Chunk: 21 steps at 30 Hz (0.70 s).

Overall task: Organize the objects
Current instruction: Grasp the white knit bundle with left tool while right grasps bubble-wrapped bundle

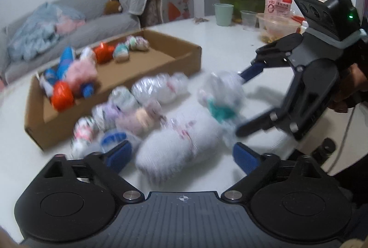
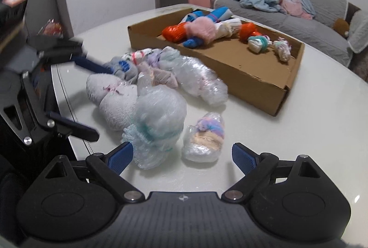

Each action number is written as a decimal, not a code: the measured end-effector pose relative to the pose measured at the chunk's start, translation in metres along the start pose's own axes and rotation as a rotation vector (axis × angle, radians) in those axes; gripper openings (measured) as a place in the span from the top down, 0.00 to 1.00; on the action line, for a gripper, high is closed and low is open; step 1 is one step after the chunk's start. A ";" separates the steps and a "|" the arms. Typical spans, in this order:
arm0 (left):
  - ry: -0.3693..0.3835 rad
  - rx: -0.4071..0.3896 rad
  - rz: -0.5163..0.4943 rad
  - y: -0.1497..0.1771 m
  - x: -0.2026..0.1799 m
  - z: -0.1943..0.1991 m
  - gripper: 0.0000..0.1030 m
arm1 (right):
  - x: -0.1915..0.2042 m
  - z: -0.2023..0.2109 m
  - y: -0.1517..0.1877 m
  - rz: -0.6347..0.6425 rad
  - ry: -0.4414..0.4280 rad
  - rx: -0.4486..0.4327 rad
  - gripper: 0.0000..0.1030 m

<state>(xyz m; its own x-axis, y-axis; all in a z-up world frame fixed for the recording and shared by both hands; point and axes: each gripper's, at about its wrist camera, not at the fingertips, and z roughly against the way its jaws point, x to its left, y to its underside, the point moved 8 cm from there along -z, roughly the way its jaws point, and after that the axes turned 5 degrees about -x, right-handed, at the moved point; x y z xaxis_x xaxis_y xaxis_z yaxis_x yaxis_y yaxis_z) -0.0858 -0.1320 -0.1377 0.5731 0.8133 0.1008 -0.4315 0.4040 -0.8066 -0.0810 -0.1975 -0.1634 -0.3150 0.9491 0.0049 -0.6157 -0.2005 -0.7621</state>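
The right gripper (image 2: 181, 157), jaws wide and empty, has the small wrapped bundle (image 2: 203, 137) nearest at twelve o'clock, its long axis pointing away toward the cardboard box (image 2: 230, 68).

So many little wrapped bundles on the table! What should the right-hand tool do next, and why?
Probably ease forward and close on the small pastel bundle. The right tool is open and empty, that bundle lies apart from the pile just ahead of it, and the cardboard box already holds sorted bundles.
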 end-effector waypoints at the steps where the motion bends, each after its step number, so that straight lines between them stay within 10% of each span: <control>1: -0.011 -0.002 -0.016 -0.002 0.001 -0.002 0.03 | 0.001 -0.002 0.000 0.017 0.002 0.006 0.12; 6: 0.039 0.016 -0.043 -0.005 -0.001 -0.017 0.05 | -0.003 -0.003 -0.002 0.015 0.011 0.001 0.08; 10: 0.097 0.048 -0.022 0.000 -0.005 -0.025 0.30 | -0.014 0.008 0.004 -0.009 0.043 -0.007 0.04; 21: 0.059 0.042 -0.035 0.001 -0.013 -0.022 0.35 | -0.032 0.036 -0.005 -0.222 0.111 -0.100 0.08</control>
<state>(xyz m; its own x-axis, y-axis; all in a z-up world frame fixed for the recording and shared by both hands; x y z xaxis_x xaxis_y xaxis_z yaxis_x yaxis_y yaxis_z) -0.0783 -0.1510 -0.1524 0.6279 0.7727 0.0929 -0.4385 0.4498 -0.7780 -0.0939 -0.2359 -0.1365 -0.0961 0.9890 0.1121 -0.5849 0.0351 -0.8103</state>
